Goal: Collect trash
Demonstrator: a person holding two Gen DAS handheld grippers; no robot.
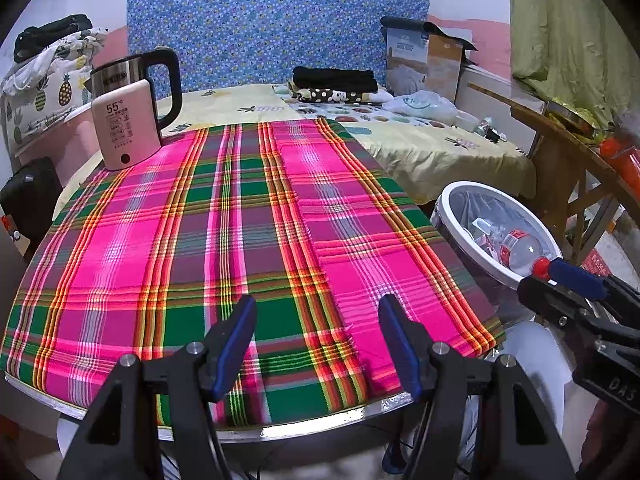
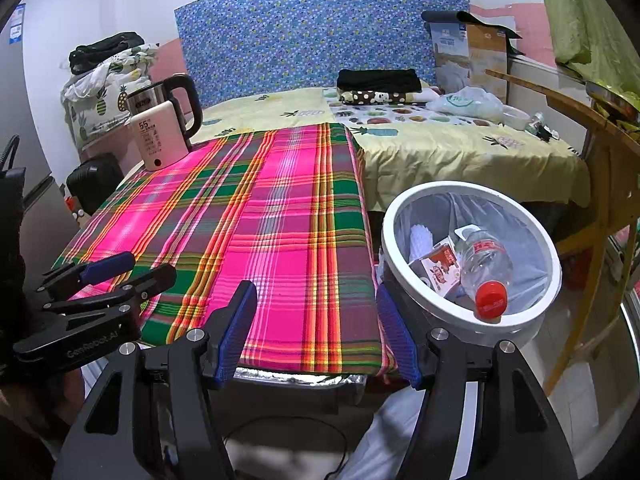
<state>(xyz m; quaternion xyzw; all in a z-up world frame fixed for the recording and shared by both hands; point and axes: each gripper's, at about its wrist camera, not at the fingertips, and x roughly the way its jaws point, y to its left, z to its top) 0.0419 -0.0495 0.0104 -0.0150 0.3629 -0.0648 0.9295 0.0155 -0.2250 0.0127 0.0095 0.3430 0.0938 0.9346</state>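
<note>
Item one, nearest our lens: left gripper [image 1: 316, 344], blue pads parted about halfway, nothing between them, poised over the near edge of the plaid cloth [image 1: 240, 232].

Item two: right gripper [image 2: 316, 332], jaws likewise standing apart and empty, its right finger just in front of the bin's white rim; whether it touches we cannot tell.

Item three: table [image 2: 300, 378], silver-edged, covered by the pink, green and orange plaid cloth, bare of litter.

Item four: kettle [image 1: 136, 80], steel with black handle, at 11 o'clock on the cloth, standing behind a white device [image 1: 124, 128] marked 55.

Item five: trash bin [image 2: 472, 316], white rim, lined with a clear bag, beside the table at 3 o'clock from the right gripper. We count inside it a clear plastic bottle [image 2: 486, 264] with a red cap, lying tilted cap toward us, a small printed carton [image 2: 440, 268] just beside it, and a white ribbed piece at the far left wall.

Item six: bed [image 1: 420, 144] at 12 o'clock beyond the table, yellow sheet, blue dotted headboard, folded clothes [image 1: 334, 84] and a plastic bag [image 1: 424, 104] on top.
</note>
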